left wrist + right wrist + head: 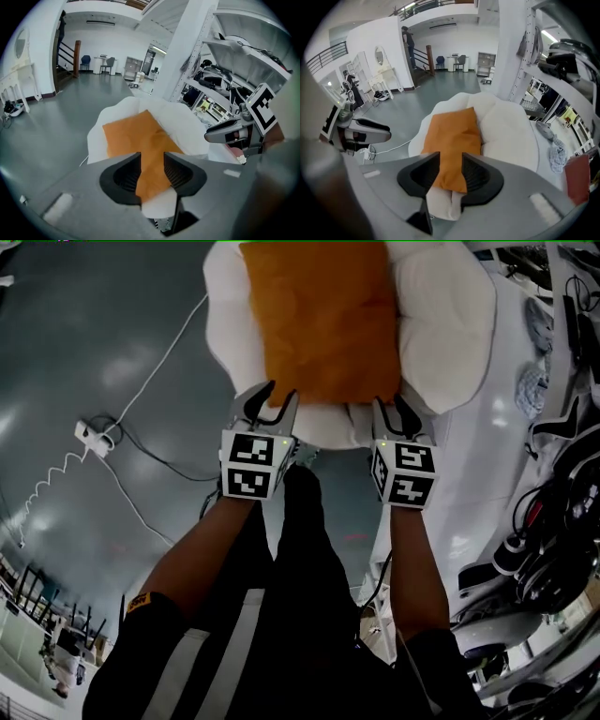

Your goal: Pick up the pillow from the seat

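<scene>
An orange pillow [323,320] lies on a white cushioned seat [441,324]. My left gripper [272,395] is at the pillow's near left corner and my right gripper [394,407] at its near right corner. Both stand open. In the left gripper view the pillow [136,136] shows through the gap of the left gripper [152,161], with the seat [183,122] behind it. The right gripper view shows the pillow's [454,136] near edge between the parted jaws of the right gripper [451,161]; the pads are not seen pressing on it.
A power strip [94,435] with a white cable lies on the grey floor to the left. White shelving [553,521] crowded with gear runs along the right of the seat. The person's dark trouser legs [300,559] are below the grippers.
</scene>
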Tool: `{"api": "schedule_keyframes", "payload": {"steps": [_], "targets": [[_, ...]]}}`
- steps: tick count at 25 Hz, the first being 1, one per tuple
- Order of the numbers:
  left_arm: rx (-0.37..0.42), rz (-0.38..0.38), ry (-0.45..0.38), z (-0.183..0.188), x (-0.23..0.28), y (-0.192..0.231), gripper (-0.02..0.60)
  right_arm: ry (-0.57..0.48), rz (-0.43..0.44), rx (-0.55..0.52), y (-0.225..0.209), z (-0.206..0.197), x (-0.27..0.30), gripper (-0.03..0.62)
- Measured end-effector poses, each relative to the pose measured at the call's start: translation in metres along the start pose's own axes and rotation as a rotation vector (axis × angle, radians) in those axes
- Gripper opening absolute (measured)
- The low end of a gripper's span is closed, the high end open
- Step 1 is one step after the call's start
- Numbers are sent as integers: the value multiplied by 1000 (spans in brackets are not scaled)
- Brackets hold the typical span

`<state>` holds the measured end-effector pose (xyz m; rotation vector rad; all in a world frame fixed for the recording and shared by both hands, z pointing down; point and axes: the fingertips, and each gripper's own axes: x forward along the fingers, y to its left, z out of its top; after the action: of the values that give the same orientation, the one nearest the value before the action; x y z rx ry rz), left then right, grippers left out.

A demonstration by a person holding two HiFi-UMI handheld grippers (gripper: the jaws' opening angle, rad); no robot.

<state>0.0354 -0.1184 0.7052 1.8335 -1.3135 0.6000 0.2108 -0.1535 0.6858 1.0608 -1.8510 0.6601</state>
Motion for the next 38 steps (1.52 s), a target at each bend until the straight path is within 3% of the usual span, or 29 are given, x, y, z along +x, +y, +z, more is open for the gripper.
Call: {"api": "schedule_keyframes", "payload": {"steps": [14,29,38], "targets": [[-95,19,99,-80,84,38,198,137,33,-20,-10,-58,103,207],[-85,4,189,-132,167,56,259,245,25,-34,-24,-94,185,268],[-81,-16,214,-149,200,54,298,292,7,-52,-29,-108,209,268]]}}
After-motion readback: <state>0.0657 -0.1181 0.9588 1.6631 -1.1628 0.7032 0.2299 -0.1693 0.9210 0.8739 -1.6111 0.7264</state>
